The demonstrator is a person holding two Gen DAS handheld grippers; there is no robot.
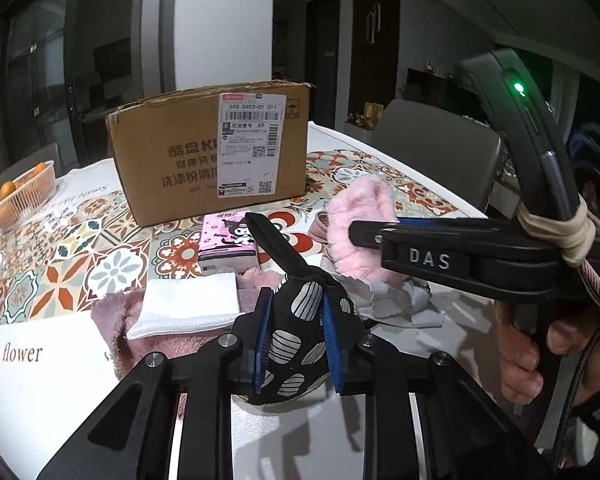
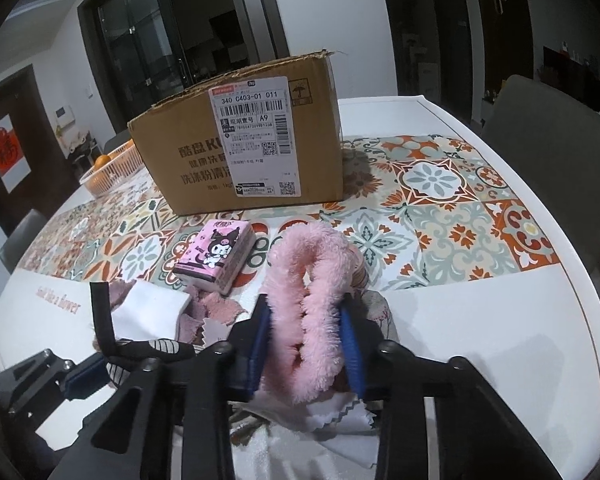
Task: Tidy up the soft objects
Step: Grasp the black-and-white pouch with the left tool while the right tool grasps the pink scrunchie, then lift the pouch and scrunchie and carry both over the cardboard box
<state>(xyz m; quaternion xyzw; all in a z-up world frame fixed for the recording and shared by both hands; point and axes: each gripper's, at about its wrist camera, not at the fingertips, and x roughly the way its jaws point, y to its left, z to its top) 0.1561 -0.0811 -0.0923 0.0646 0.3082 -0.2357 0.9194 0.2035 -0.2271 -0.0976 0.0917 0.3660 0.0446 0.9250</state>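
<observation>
My left fingers (image 1: pixel 296 340) pinch a black spotted cloth (image 1: pixel 296 320); my right fingers (image 2: pixel 310 344) pinch a fluffy pink band (image 2: pixel 308 280). Nothing looks sorted yet.

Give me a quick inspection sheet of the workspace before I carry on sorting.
Surface: white table with a patterned runner.
Job's things: black spotted cloth; pink fluffy band; white folded cloth on a mauve fuzzy cloth; pale rags.
Clutter: cardboard box; tissue pack; basket of oranges.
Grippers: left gripper shut on the black spotted cloth; right gripper shut on the pink fluffy band.
Cables: braided cable on the right gripper.
Surroundings: grey chair, dark doors.
</observation>
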